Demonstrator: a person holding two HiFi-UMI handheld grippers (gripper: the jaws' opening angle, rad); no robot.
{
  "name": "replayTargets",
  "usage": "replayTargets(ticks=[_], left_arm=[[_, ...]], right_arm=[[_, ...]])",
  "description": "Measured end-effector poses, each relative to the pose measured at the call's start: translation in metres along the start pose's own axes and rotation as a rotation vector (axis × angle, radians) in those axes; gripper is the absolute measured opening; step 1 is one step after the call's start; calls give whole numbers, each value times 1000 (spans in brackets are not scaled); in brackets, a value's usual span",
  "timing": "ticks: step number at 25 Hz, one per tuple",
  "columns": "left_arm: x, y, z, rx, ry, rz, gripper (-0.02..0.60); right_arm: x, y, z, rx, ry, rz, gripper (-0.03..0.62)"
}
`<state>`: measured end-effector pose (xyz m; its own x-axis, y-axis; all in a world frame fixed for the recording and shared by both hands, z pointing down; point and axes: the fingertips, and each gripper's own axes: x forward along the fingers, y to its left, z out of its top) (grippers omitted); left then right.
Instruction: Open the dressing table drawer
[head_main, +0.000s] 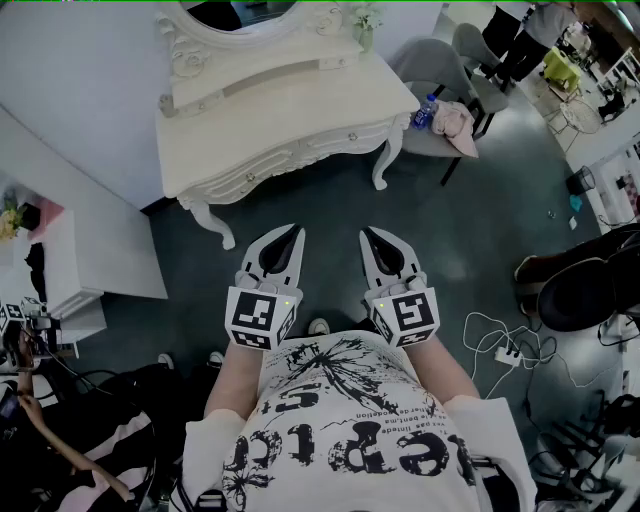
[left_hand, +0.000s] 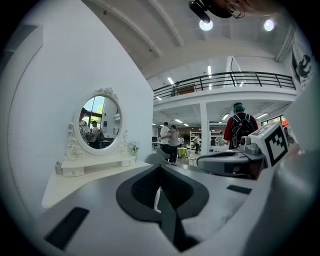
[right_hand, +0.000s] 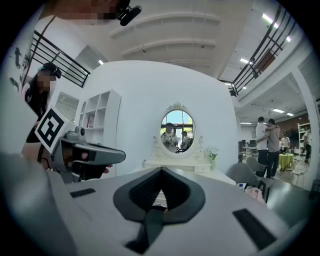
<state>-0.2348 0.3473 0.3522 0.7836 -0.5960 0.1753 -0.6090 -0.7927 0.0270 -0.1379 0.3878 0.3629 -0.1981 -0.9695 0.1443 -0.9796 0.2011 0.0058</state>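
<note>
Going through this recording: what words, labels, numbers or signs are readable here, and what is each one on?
T-shirt: large printed letters, seen upside down and creased, so no sure reading; the small line above them is too small to read.
Marker cubes on the left gripper and right gripper: black-and-white square patterns only, no letters or numbers.
Dressing table: no print visible.

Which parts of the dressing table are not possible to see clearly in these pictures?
Mirror: head view, cut off by the top edge.
Drawer knobs: head view, too small to tell their shape.
Drawer front: mostly behind the left hand-held gripper in its view, behind the right hand-held gripper in its view.
</note>
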Motion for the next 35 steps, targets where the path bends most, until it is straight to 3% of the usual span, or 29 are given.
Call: replayTargets(ticks=[23,29,35], left_arm=[[28,27,-18,-46,36,26,19],[69,52,-14,-73,50,90,20],[139,78,3,-80,52,171,18]], right_arm=[[38,-21,-14,71,31,-2,17],[81,-51,-11,68,44,60,17],[143,-110,3,59,31,137,17]])
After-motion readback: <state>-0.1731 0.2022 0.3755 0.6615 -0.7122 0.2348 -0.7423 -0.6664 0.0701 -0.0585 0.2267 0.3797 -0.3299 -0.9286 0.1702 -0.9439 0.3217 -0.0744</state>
